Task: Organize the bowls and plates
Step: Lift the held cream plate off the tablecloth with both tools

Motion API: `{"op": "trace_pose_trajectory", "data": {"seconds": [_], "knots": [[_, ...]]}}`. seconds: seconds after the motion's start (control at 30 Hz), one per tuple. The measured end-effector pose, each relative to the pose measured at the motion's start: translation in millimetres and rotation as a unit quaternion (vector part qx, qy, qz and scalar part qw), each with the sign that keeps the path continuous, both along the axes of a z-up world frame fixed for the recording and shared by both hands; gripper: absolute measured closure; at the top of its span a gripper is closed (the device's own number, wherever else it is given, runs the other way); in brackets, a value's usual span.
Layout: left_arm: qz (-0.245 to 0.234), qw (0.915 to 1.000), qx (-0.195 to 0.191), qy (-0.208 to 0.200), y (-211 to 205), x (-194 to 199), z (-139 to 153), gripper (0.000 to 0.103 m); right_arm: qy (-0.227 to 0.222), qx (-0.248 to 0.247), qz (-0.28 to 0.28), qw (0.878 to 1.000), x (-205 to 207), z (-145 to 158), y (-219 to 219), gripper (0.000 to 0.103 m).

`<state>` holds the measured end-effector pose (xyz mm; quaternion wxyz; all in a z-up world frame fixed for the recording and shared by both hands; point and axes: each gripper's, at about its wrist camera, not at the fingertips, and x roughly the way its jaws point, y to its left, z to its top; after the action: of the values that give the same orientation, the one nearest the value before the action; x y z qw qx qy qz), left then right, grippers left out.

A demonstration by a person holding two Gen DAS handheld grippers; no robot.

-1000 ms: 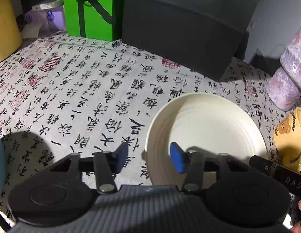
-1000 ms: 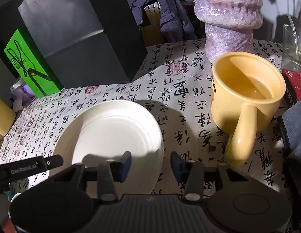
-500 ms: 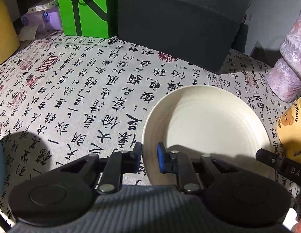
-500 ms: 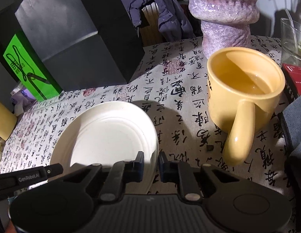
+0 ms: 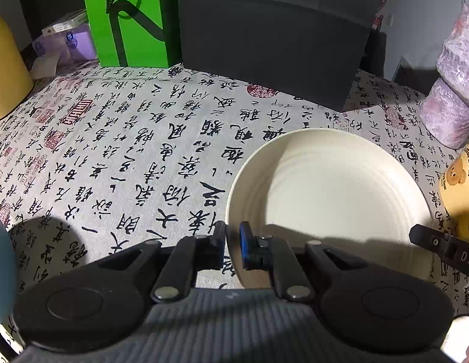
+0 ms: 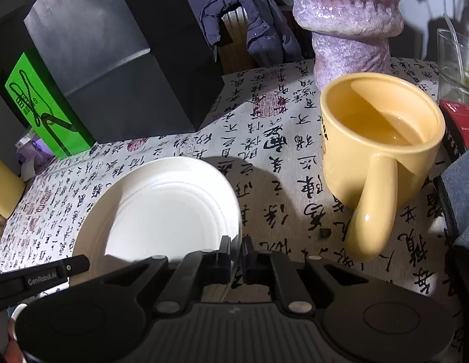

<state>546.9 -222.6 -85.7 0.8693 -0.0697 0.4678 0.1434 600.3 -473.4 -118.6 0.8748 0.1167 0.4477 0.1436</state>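
A cream ribbed plate (image 5: 325, 199) lies on the calligraphy-print tablecloth (image 5: 128, 157). My left gripper (image 5: 232, 242) is at its near-left rim, jaws closing, with the rim pinched between the blue pad and the black one. In the right wrist view the same plate (image 6: 162, 211) shows at lower left. My right gripper (image 6: 236, 249) is at its near-right rim, jaws closing, with the edge caught between the pads. No bowl shows in either view.
A yellow mug (image 6: 379, 151) holding liquid stands just right of the plate, handle toward me. Behind are a dark grey box (image 5: 273, 45), a green box (image 5: 125, 18) and a purple wrapped column (image 6: 346, 15). A glass (image 6: 455, 63) stands far right.
Both grippers have gone from standing apart to closed onto the plate's rim, one on each side. The plate sits in much the same spot.
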Motion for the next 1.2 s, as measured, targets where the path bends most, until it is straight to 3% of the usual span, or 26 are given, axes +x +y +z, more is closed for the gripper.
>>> {"op": "trace_pose_trajectory", "data": {"seconds": [0.53,1.2], "knots": [[-0.01,0.9996,0.022,-0.013,-5,-2,9,0.093,-0.022,0.001,0.004,1.0,-2,3,-1,0.096],[-0.019,0.9986,0.011,-0.048,-4,-18,33,0.093,-0.059,0.018,-0.001,0.998,-12,21,-7,0.096]]}}
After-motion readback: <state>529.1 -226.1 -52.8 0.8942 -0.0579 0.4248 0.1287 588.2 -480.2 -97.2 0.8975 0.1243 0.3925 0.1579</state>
